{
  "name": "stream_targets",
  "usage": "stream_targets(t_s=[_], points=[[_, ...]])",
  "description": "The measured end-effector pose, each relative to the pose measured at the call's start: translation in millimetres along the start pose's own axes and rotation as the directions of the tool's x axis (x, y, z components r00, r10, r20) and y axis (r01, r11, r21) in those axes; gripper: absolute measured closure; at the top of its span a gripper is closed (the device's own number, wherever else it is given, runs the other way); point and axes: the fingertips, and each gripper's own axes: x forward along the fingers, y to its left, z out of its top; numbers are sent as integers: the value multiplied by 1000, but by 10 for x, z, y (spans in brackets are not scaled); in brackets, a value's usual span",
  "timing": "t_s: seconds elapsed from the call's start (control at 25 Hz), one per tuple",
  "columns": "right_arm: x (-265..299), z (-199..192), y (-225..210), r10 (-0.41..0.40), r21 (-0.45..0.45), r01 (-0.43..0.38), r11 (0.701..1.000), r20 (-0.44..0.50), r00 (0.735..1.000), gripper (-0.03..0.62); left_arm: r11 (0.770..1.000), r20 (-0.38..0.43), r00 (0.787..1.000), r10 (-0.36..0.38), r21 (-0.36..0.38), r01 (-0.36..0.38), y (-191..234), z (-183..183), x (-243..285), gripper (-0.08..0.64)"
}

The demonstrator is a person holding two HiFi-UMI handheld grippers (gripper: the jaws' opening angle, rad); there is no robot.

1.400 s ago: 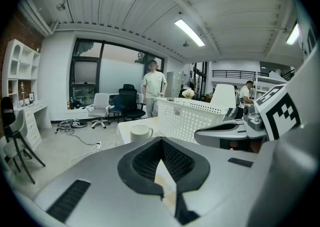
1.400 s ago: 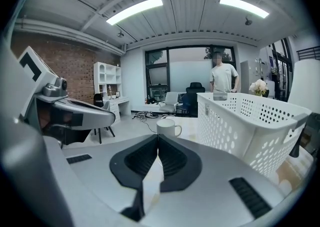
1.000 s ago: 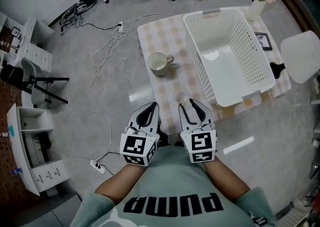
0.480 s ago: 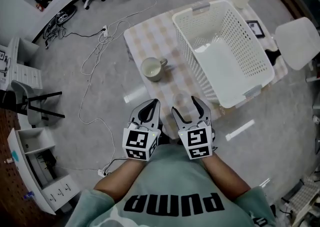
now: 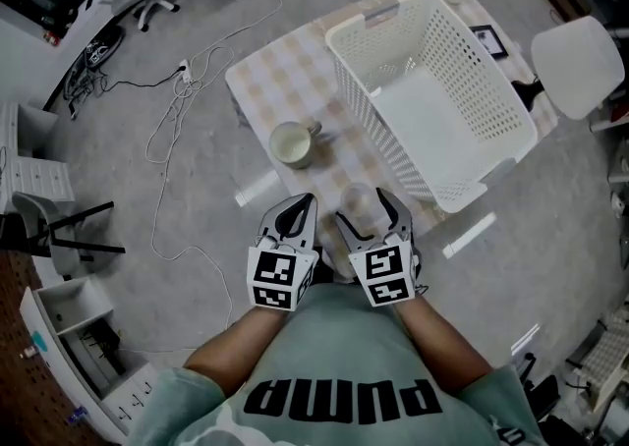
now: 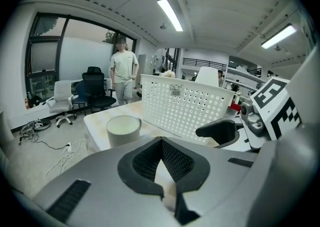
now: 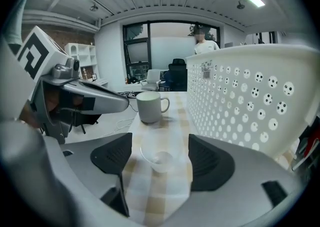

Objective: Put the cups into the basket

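Clear cup (image 7: 159, 157) upright, mouth upward

Basket (image 7: 252, 96) partly beyond the right gripper view's right edge

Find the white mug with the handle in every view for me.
Head view: white mug left of centre on the checked table, left of the basket.
Left gripper view: left of centre, in front of the basket.
Right gripper view: upper centre, left of the basket.
Shared landmark: the perforated white basket.
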Motion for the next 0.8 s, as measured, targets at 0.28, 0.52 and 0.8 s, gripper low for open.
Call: stream_targets(t_s=[0.28, 0.52, 0.8], points=[[142, -110, -14, -45, 19, 46, 999, -47, 998, 255, 997, -38, 998, -56, 48, 58, 45, -63, 137, 554], [240, -194, -29, -82, 24, 84, 996, -85, 993, 255, 992, -57, 995, -82, 92, 87, 92, -106, 227, 554], [366, -335, -160, -129, 11, 131, 991, -89, 988, 256, 988, -72, 993, -95, 111, 102, 115, -216, 380, 554]])
